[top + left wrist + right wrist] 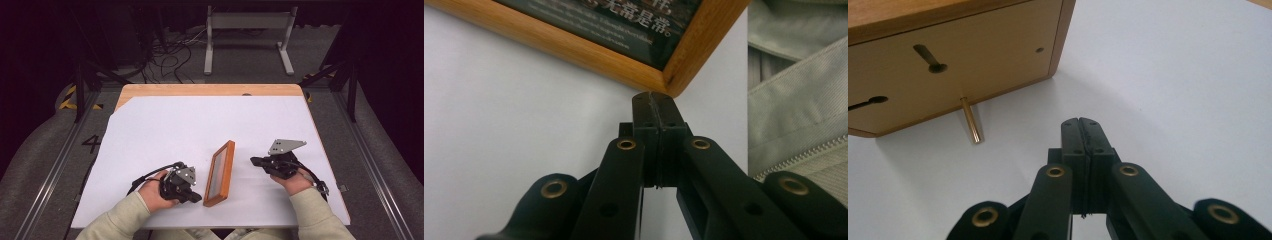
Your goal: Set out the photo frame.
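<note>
Small wooden picture frame (220, 173), orange-brown rim around a dark glazed front with pale printed characters, stands propped near the middle of the white-covered tabletop (165, 130), toward the near edge, long axis running near-to-far and slightly tilted. From the right tool view its plain fibreboard back (973, 60) shows two keyhole hanger slots and a thin brass peg (971, 120) that angles down to the white sheet as a prop. Left tool (189, 192) sits just left of the frame's near corner; in its own view the two black jaws are pressed fully together with nothing between them, tips right at the wooden corner (669, 82), touching or nearly so, I cannot tell which. Right tool (256, 161) lies to the right of the frame, apart from it, jaws likewise closed tight and empty. Judgement on handling: the frame looks light and stiff, wooden rim sound for a pinch, but the glazed front is likely fragile and smooth, and the single peg makes it easy to tip with a sideways nudge. Best hold would seem to be across the rim's thickness on a long side or at a corner, front-to-back, keeping pads off the glass centre and clear of the peg; steadying from the opposite side would limit toppling.
</note>
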